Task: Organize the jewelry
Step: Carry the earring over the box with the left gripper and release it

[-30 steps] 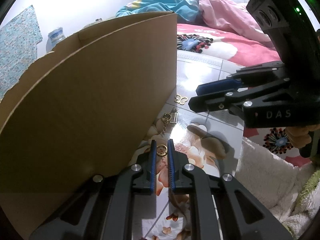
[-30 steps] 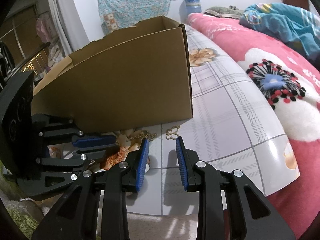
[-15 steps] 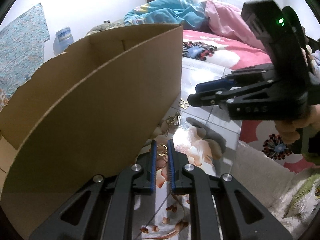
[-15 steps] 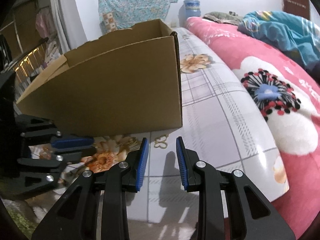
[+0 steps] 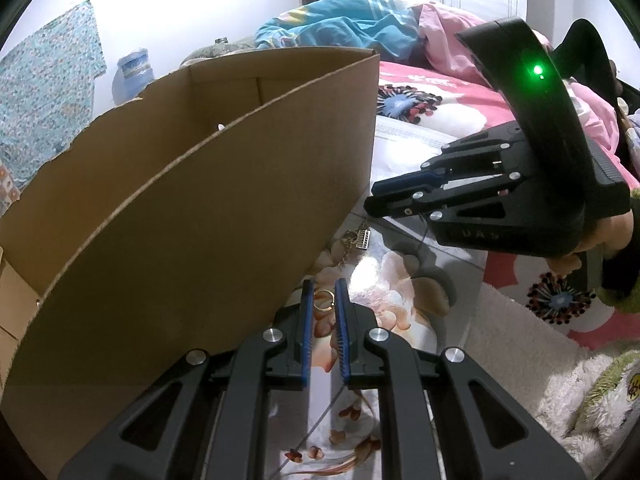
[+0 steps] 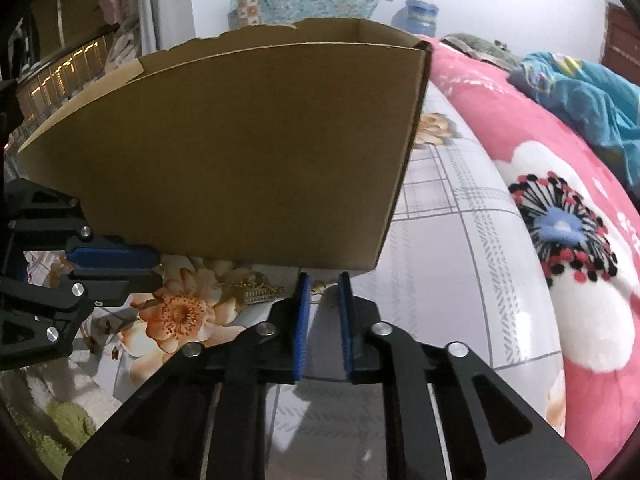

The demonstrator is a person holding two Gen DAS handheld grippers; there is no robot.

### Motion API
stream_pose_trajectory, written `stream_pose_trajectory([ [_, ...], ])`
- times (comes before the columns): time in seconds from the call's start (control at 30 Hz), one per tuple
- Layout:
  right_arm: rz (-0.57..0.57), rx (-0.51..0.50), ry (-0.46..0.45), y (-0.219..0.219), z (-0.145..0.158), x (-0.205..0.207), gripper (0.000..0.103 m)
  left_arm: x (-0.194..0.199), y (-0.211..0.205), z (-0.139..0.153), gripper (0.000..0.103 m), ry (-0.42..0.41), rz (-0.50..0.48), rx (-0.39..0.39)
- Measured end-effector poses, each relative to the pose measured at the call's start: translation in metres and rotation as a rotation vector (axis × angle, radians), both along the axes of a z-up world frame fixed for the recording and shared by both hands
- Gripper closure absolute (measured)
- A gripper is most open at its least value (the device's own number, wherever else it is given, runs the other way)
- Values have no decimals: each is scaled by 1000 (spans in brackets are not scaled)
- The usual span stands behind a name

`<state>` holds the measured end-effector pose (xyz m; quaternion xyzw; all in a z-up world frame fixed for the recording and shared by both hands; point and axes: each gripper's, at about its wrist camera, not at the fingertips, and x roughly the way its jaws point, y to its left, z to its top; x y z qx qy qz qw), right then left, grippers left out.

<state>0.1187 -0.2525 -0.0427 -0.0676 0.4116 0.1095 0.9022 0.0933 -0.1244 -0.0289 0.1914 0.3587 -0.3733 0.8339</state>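
My left gripper is shut on a gold ring, held just above the floral mat beside the open cardboard box. A gold chain with a charm lies on the mat past the ring, near the box corner. My right gripper is open, low over the mat at the box's near wall, with a small gold butterfly piece between its fingertips. The chain lies just left of it. The right gripper also shows in the left wrist view.
The glossy floral mat lies on a pink flowered bedspread. A blue blanket is heaped behind. A fluffy white and green towel lies at the mat's near edge. A water jug stands by the wall.
My right gripper has moved forward and down toward the box wall, bringing the butterfly piece between its fingertips. My left gripper has risen slightly with the ring, so the box's inside shows.
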Motion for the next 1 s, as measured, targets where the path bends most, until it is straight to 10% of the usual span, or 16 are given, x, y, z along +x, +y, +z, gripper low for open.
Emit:
stream_pose_trajectory([
  [0.57,-71,81,-38,-11,24,-24,93,-6,1,12,93,-17,-9,-28],
  [1.0,7,216,-287,2,123,-38,93,-13,29,107,93,-74,12,-237],
])
